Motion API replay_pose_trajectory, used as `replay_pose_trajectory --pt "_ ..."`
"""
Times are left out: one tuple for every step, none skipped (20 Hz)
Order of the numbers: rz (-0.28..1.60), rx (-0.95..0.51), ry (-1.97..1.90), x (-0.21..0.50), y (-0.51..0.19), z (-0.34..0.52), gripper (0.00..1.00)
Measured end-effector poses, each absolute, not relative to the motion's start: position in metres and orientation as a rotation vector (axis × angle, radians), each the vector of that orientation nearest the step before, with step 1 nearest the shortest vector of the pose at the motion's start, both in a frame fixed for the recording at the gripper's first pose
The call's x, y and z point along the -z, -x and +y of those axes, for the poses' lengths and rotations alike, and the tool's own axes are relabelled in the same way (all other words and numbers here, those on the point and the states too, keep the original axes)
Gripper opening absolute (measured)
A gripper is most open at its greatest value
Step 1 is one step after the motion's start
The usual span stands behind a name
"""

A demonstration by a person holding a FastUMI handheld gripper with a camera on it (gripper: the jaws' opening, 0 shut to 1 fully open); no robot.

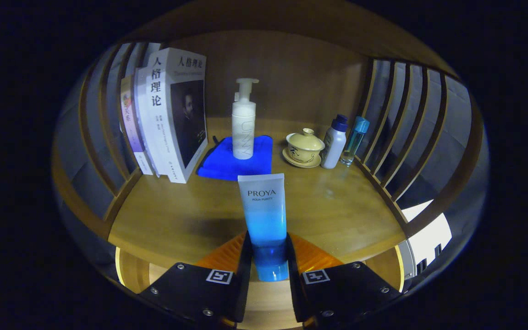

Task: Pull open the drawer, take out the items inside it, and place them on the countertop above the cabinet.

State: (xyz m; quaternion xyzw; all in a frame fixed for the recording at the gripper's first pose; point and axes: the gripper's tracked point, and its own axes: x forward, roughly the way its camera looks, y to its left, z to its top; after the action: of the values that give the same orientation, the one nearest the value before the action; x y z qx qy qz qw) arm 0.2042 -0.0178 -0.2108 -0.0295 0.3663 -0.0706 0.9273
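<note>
A blue and white cosmetic tube point(264, 215) stands upright, cap down, between my two fingers, and my gripper point(267, 256) is shut on its lower part. The tube hangs over the front edge of the wooden countertop point(181, 215). Below the fingers a strip of the open drawer's point(264, 302) pale wooden inside shows; whether anything lies in it I cannot tell.
On the countertop beyond the tube: a white pump bottle point(244, 123) standing on a folded blue cloth point(227, 162), several upright books point(167, 114) to the left, a lidded tea bowl on a saucer point(304, 147), a white bottle point(335, 142) and a clear blue-capped bottle point(354, 140). Slatted wooden sides enclose the shelf.
</note>
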Motion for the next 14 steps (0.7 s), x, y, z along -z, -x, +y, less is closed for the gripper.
replay_pose_trajectory --pt "0.755 0.142 0.054 0.215 -0.209 -0.019 0.41" --pt "0.762 0.144 0.046 0.218 -0.213 -0.020 0.41" --pt "0.771 0.147 0.038 0.222 -0.215 -0.022 0.41" --pt "0.781 0.144 0.028 0.225 -0.218 -0.022 0.41" --pt "0.784 0.145 0.024 0.227 -0.221 -0.022 0.41" --pt "0.780 0.145 0.022 0.227 -0.225 -0.023 0.41" --pt "0.785 0.142 0.023 0.228 -0.229 -0.023 0.42" --pt "0.789 0.142 0.022 0.228 -0.229 -0.023 0.42" --pt "0.793 0.140 0.019 0.229 -0.230 -0.022 0.42" --pt "0.795 0.138 0.013 0.231 -0.233 -0.021 0.42" --pt "0.797 0.137 0.010 0.233 -0.235 -0.021 0.43" --pt "0.801 0.131 0.015 0.235 -0.235 -0.021 0.43" --pt "0.807 0.129 0.018 0.238 -0.236 -0.021 0.44" --pt "0.816 0.126 0.019 0.240 -0.236 -0.021 0.44"
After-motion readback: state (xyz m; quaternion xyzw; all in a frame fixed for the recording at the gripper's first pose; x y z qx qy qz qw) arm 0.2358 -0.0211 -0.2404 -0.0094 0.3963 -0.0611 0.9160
